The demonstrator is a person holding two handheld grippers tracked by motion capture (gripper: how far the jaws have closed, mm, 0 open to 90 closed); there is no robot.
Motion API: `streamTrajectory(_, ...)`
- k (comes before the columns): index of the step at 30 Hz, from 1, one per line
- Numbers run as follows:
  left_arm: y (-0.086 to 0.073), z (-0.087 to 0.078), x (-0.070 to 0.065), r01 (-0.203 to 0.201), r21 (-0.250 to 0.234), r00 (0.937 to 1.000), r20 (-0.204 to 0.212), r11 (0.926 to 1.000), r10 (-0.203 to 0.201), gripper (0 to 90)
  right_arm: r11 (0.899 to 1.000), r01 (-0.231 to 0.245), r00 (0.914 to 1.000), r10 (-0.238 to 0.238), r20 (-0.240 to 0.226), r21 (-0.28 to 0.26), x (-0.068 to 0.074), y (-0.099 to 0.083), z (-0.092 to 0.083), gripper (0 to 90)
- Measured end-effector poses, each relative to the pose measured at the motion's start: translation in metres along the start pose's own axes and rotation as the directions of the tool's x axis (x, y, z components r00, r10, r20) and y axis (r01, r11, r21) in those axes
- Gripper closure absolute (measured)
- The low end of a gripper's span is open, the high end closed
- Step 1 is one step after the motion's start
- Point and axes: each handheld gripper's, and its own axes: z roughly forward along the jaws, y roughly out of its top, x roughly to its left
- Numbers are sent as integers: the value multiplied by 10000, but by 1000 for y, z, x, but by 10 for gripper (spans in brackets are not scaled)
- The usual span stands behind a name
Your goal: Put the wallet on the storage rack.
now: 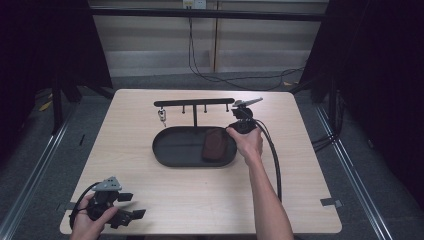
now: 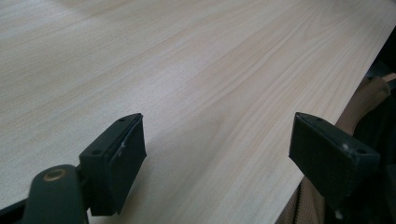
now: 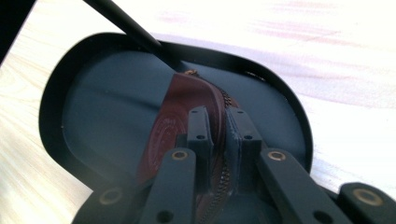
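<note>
Pale wood makes up the table point(image 1: 200, 200), which stands on grey floor with dark curtains at both sides. One black oval tray point(image 1: 172, 147) lies near its middle, and from the tray's far side rises one stand with a crossbar point(image 1: 194, 102) carrying four small pegs; one key-like item point(image 1: 162, 116) hangs from the leftmost peg. One dark red zip pouch point(image 1: 214, 145) lies in the tray's right end.

One forearm reaches in from the bottom edge, stretched forward, its hand wrapped around the right gripper point(image 1: 239, 131) at the tray's right rim. In the right gripper view the jaws are pinched narrow on the pouch point(image 3: 180, 116) along its zip edge (the pouch rests tilted against the tray floor).

At the near left corner the other hand rests low, holding the left gripper point(image 1: 131, 206), whose jaws stand wide over bare table point(image 2: 187, 70) with nothing between them.
</note>
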Motion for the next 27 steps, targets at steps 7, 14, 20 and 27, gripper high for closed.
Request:
streamTrajectory(7, 0, 0, 1, 49, -61, 10000, 7, 10000, -49, 183, 9999, -132, 9998, 131, -119, -27, -2, -3, 6, 786)
streamTrajectory(14, 0, 0, 1, 8, 32, 10000, -1, 10000, -8, 184, 9989, -308, 9991, 296, -314, -365, -9, -4, -5, 761)
streamTrajectory(20, 0, 0, 1, 73, -20, 10000, -1, 10000, -73, 183, 9990, -160, 9994, 147, -306, -412, -12, -7, -15, 671)
streamTrajectory(27, 0, 1, 1, 92, -49, 9999, -55, 9999, -92, 184, 9981, 154, 9994, -171, -290, -590, -11, -11, -31, 567)
